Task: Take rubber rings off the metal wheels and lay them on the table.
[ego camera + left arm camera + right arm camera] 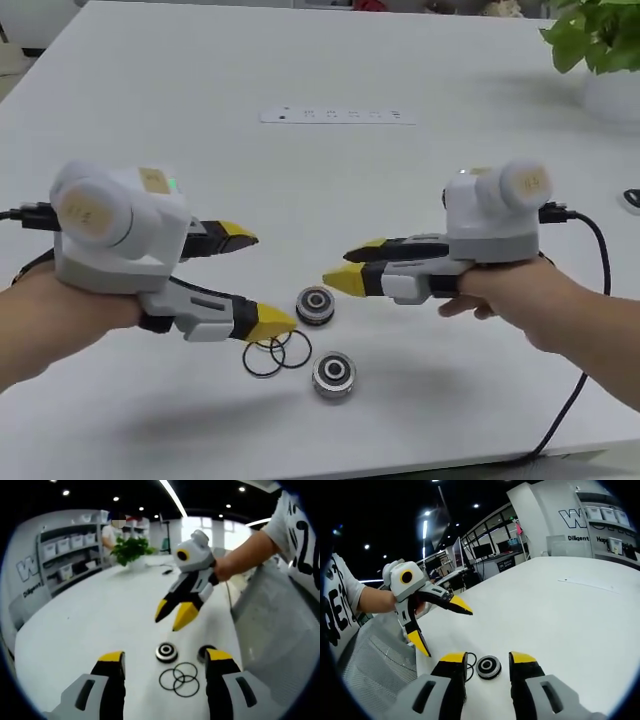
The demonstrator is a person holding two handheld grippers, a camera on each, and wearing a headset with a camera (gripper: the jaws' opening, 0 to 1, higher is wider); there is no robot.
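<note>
Two metal wheels with dark rims lie flat on the white table: one wheel sits between the grippers, the other wheel nearer me. Three loose black rubber rings lie overlapping left of the near wheel. My left gripper hovers open above the rings, holding nothing. My right gripper hangs open and empty over the far wheel. The left gripper view has its own gripper spread wide around a wheel and the rings, with the right gripper above. The right gripper view frames a wheel between its gripper, the left gripper beyond.
A white power strip lies mid-table, far from the work. A potted plant stands at the back right corner. A black cable trails from the right gripper over the table's front edge. Shelving and a person stand in the background.
</note>
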